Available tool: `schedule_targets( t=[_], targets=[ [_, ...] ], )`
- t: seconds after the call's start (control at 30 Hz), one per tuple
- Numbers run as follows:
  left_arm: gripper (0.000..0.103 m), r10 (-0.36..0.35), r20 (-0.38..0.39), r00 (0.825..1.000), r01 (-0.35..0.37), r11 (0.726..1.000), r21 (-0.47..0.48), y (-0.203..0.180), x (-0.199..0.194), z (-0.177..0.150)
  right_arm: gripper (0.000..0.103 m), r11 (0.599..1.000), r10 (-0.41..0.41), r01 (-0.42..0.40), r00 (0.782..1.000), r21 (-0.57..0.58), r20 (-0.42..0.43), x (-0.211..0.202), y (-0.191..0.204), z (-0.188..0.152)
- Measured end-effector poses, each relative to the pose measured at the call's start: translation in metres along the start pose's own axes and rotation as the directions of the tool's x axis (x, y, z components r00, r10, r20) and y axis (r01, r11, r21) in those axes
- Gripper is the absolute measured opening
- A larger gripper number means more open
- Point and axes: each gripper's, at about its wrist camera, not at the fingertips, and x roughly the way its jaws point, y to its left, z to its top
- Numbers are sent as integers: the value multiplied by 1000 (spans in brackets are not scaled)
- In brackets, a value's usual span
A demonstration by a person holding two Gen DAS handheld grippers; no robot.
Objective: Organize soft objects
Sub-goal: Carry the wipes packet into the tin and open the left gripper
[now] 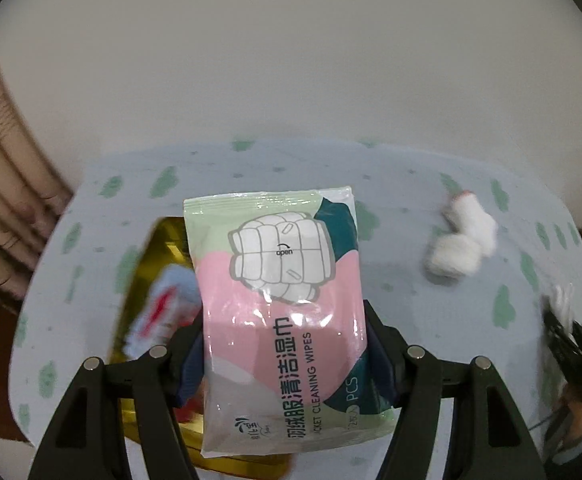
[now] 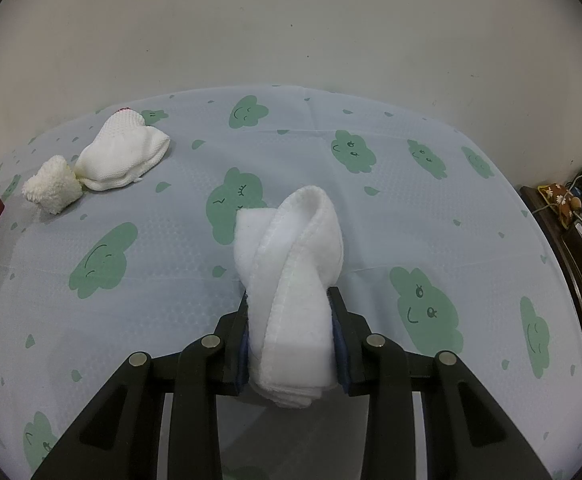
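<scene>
The left gripper [image 1: 283, 344] pinches a glossy pink-and-green plastic pack of wet wipes [image 1: 287, 300] across its lower half, holding it clear above the pale blue cloud-print tablecloth [image 1: 391, 184]. The film looks slippery and the pack gives under pressure, so a grip across the flat middle seems safest.

Below and left of this claw sits a gold tray [image 1: 159, 248]. The right gripper [image 2: 291, 344] is pressed on a folded white fleece cloth [image 2: 291, 272], light and floppy, its free loop standing ahead of the fingertips.

Far left of that claw lie two white rolled socks [image 2: 99, 160]; ahead and right the cloth is bare, and the table edge curves off against the wall.
</scene>
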Motion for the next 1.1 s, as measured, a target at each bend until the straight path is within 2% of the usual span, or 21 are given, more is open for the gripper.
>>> schedule_targets(
  t=[0.13, 0.33, 0.67, 0.83, 1.1],
  targets=[
    [69, 34, -20, 999, -35, 999, -32, 32, 9, 2, 32, 1000, 0, 0, 1000, 0, 0, 0, 0, 0],
    [69, 97, -73, 993, -100, 994, -41, 57, 38, 4, 32, 1000, -3, 3, 1000, -3, 1, 1, 0, 0],
    [69, 73, -106, 992, -82, 994, -75, 82, 54, 0, 32, 1000, -9, 9, 1000, -10, 1, 0, 0, 0],
    [71, 59, -146, 987, -74, 992, -98, 88, 63, -3, 32, 1000, -10, 10, 1000, -10, 1, 0, 1, 0],
    [71, 0, -188, 982, -26, 991, -133, 92, 61, -2, 32, 1000, -9, 9, 1000, -10, 1, 1, 0, 0]
  ],
)
